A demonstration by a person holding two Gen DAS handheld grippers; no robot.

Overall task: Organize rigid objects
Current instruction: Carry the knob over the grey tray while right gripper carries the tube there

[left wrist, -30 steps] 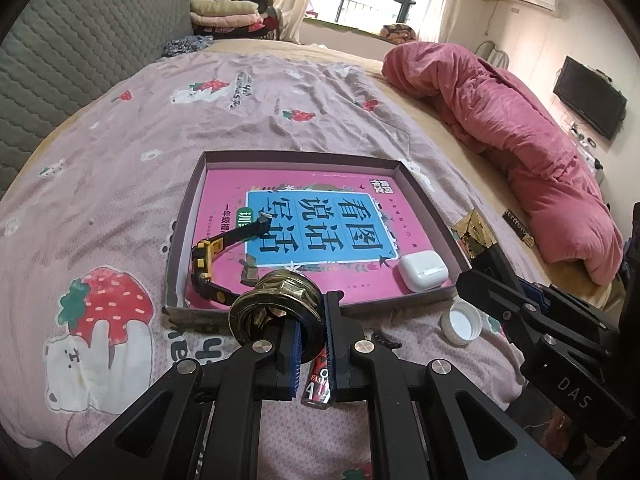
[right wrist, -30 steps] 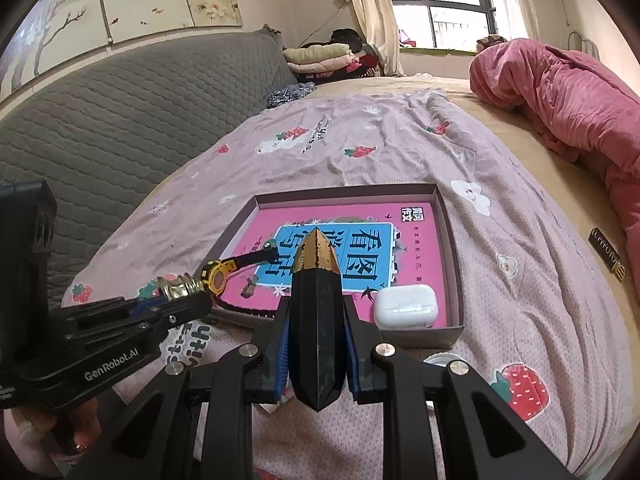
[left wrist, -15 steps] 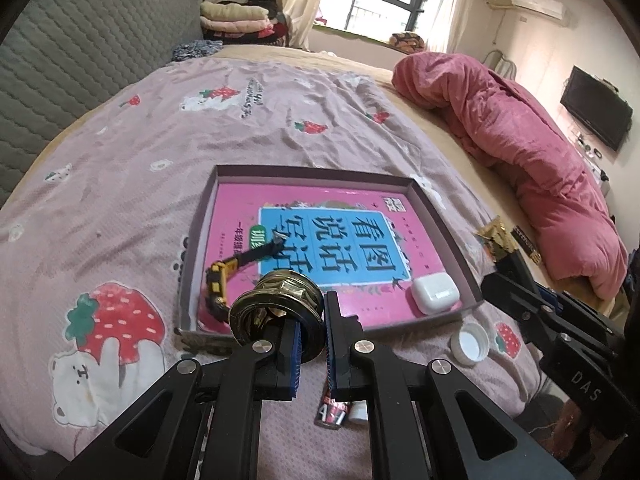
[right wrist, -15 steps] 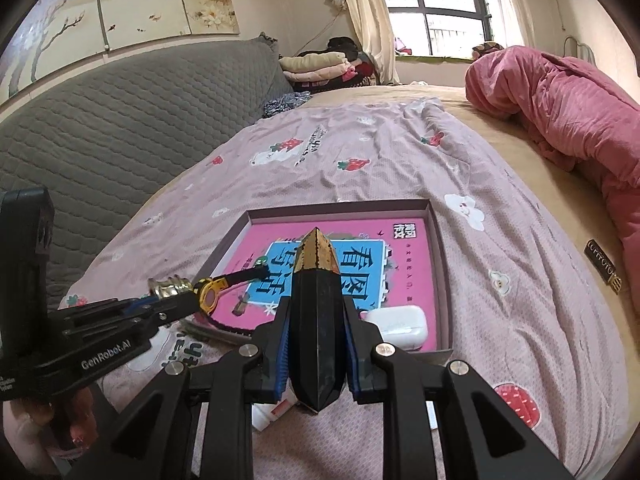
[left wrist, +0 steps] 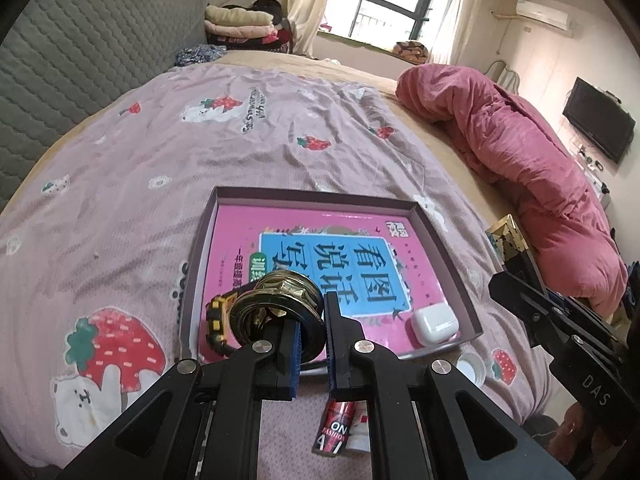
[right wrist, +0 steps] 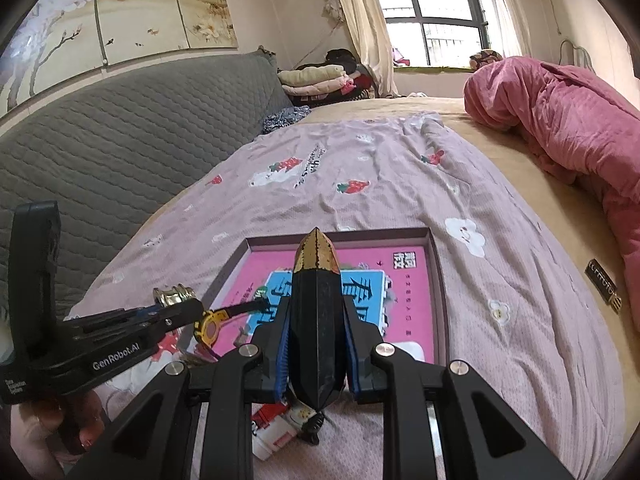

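Brass-coloured ring: a shiny gold ring (left wrist: 276, 312) sits pinched between the jaws of the left gripper (left wrist: 312, 344), low centre of the left wrist view, held above the near left corner of the tray; not yet set down

Black and gold box: a long dark box with a gold tip (right wrist: 316, 312) is clamped by the right gripper (right wrist: 316, 356), centre of the right wrist view, its tip pointing over the tray; also not yet placed

Tray: a shallow purple-rimmed tray (left wrist: 312, 193) lies on the bed, mid frame; a pink book (left wrist: 320, 252) covers its floor

Already in the tray: a black and yellow watch (left wrist: 218, 322) along the left edge; a white earbud case (left wrist: 434, 322) in the lower right corner

Left outside: a white cap (left wrist: 472, 368) just beyond the tray's lower right corner; a red and white tube (left wrist: 340, 424) on the sheet below the left gripper, near the bottom edge

Progress, as I judge it: roughly midway; two things in, two in hand, at least two loose

Surroundings: pink strawberry bedsheet (left wrist: 200, 152) under everything; a rose duvet (left wrist: 520, 152) bunched at the upper right
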